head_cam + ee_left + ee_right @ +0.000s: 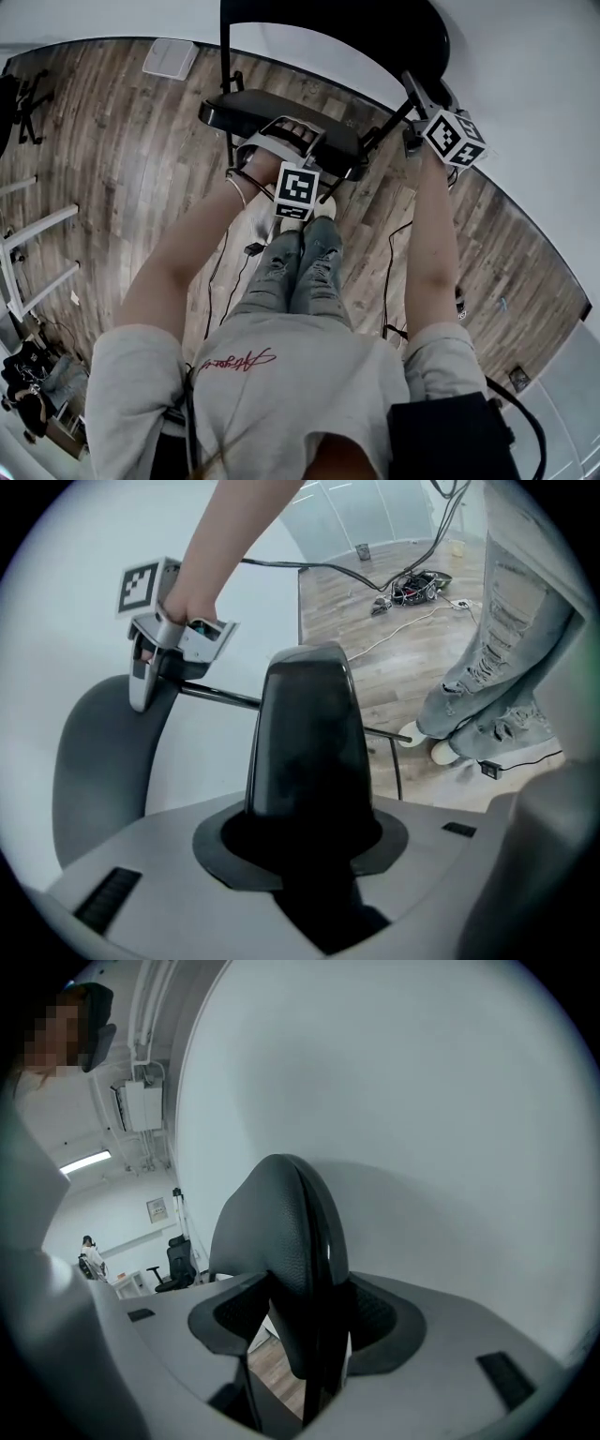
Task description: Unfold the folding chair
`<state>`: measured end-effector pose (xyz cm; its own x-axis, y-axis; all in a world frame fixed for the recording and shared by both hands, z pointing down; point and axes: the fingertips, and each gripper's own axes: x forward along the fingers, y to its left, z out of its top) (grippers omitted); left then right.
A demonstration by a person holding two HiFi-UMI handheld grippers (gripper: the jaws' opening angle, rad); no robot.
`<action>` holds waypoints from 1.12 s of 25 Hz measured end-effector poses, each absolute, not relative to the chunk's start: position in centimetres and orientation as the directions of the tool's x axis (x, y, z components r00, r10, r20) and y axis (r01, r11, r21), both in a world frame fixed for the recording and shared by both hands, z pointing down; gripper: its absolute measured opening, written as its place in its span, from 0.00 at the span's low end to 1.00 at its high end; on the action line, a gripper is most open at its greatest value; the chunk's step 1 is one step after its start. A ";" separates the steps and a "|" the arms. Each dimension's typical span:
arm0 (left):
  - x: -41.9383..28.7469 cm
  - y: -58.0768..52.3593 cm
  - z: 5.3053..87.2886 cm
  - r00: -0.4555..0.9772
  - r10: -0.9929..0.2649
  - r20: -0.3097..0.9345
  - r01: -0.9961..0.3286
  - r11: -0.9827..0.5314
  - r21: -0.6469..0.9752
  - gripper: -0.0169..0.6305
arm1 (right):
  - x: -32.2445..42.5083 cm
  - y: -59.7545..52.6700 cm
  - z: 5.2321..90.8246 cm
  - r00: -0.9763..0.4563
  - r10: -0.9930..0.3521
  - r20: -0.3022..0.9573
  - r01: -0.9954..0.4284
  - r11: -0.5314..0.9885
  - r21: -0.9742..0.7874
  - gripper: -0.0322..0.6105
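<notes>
A: Quick, where's the folding chair rn?

B: Standing on the floor right in front of the person, backrest twd the wall. Seat looks swung down, nearly level.

A: Tongs?

B: Left tongs clamped on the seat's front edge; its own view shows the dark seat filling the gap btw the jaws. Right tongs grip the backrest at its side; the padded edge sits btw those jaws.

A: So which step?

B: Prob the tail end of the opening: seat down, back held steady. Can't see the legs, so can't say if it's fully spread.

A: Next?

B: I'd say keep the right side bracing the back, press the seat flat w/ the left till it stops. Let go only once it stands w/o wobble.
</notes>
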<state>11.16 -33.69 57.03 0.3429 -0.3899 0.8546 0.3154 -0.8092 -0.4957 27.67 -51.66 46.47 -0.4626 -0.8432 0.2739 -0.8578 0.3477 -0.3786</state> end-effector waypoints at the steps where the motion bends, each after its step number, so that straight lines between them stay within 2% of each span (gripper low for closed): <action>1: 11.0 -33.1 56.9 0.362 -0.412 0.836 0.303 -0.796 -0.524 0.28 | 27.6 -51.5 46.3 -0.447 -0.856 0.259 -0.865 0.340 -0.368 0.43; 8: 8.8 -27.8 57.4 0.419 -0.575 0.703 0.281 -0.654 -0.702 0.28 | 27.4 -50.1 48.0 -0.402 -0.890 0.218 -0.882 0.312 -0.352 0.43; 18: 7.3 -22.9 59.5 0.449 -0.586 0.675 0.272 -0.629 -0.728 0.29 | 27.7 -50.6 50.0 -0.432 -0.881 0.193 -0.860 0.338 -0.382 0.43; 28: 5.9 -19.7 61.4 0.482 -0.611 0.628 0.255 -0.588 -0.768 0.32 | 28.4 -50.9 52.2 -0.361 -0.922 0.140 -0.897 0.302 -0.322 0.44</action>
<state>5.93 -19.71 61.41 0.4817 -0.6111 0.6281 0.2550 -0.5880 -0.7676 28.42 -50.88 52.23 -0.3609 -0.9221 0.1399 -0.8972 0.3023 -0.3219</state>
